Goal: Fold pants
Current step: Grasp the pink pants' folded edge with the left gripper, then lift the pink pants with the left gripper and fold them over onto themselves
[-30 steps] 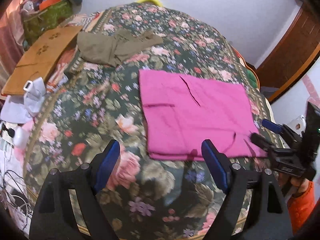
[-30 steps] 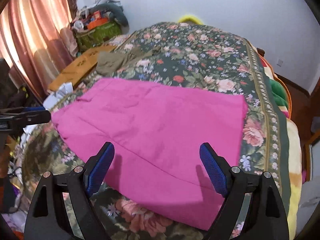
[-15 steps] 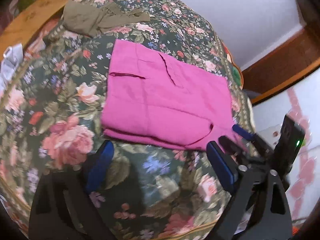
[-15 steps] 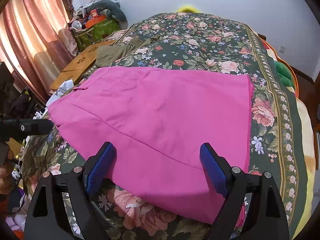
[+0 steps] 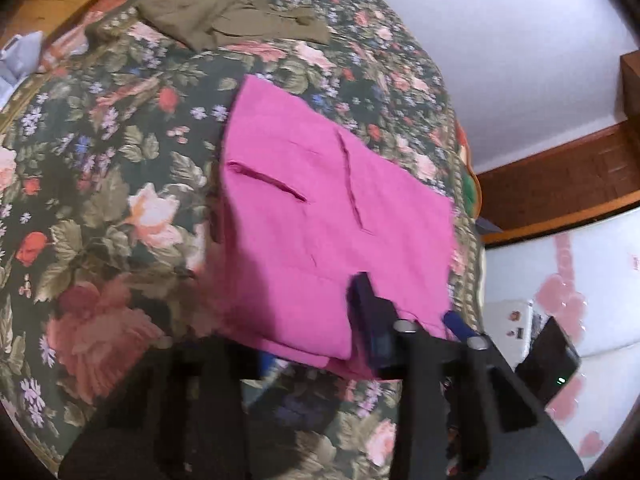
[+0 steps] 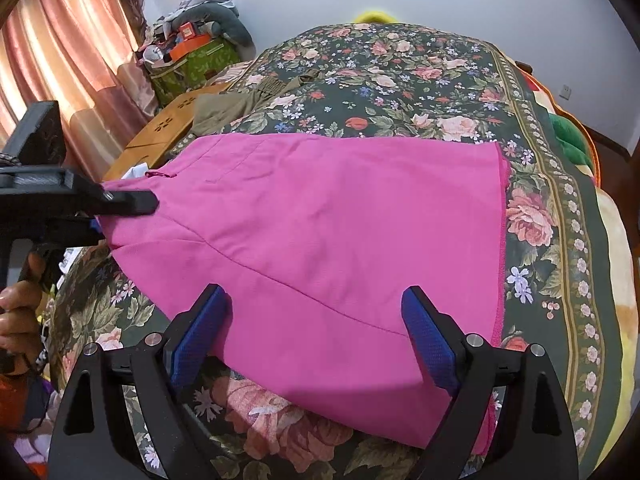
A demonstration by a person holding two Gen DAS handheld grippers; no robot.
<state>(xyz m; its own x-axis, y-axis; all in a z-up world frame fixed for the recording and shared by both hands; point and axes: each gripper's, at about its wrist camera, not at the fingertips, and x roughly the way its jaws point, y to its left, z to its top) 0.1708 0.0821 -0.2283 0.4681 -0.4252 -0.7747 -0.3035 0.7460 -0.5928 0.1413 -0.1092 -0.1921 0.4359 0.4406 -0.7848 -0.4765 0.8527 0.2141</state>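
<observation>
Floral bedspread (image 5: 120,200) carries the folded pink pants (image 5: 320,220), whose near edge sits between the blurred left gripper's (image 5: 316,344) closing jaws, while the right view shows the right gripper (image 6: 316,336) wide open, empty, over them.

Bedspread (image 6: 400,64) beyond pink pants (image 6: 340,232) free; olive garment (image 5: 224,12) blocks far-left corner.
</observation>
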